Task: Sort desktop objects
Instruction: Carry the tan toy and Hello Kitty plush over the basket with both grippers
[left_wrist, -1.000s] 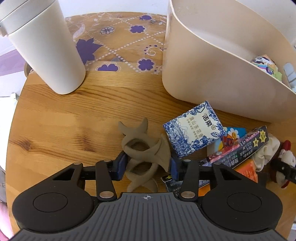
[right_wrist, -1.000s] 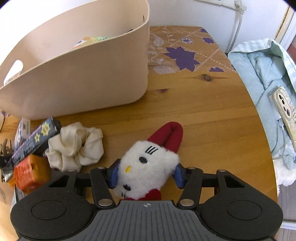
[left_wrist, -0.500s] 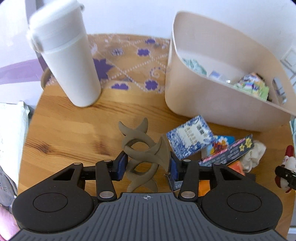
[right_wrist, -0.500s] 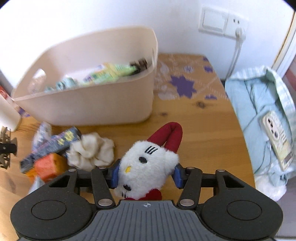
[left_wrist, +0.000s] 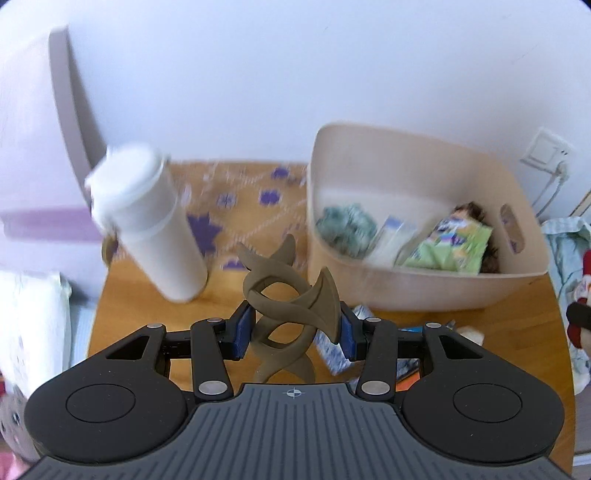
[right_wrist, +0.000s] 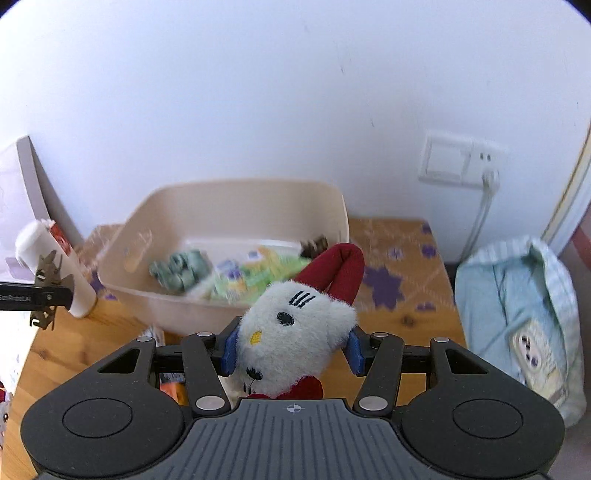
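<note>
Beige bin (left_wrist: 424, 291) is waiting; left gripper (left_wrist: 293, 328) is clamping the brown twisted ornament (left_wrist: 288, 295), right gripper (right_wrist: 291, 349) is squeezing the plush cat (right_wrist: 291, 332), both probably for dropping inside.

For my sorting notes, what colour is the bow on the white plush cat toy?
Dark red; the white plush cat toy shows its bow best in the right wrist view.

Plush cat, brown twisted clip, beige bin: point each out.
plush cat (right_wrist: 291, 332): right wrist view, on its white face.
brown twisted clip (left_wrist: 286, 295): left wrist view, on its central crossing.
beige bin (left_wrist: 424, 291): left wrist view, on its near wall.
</note>
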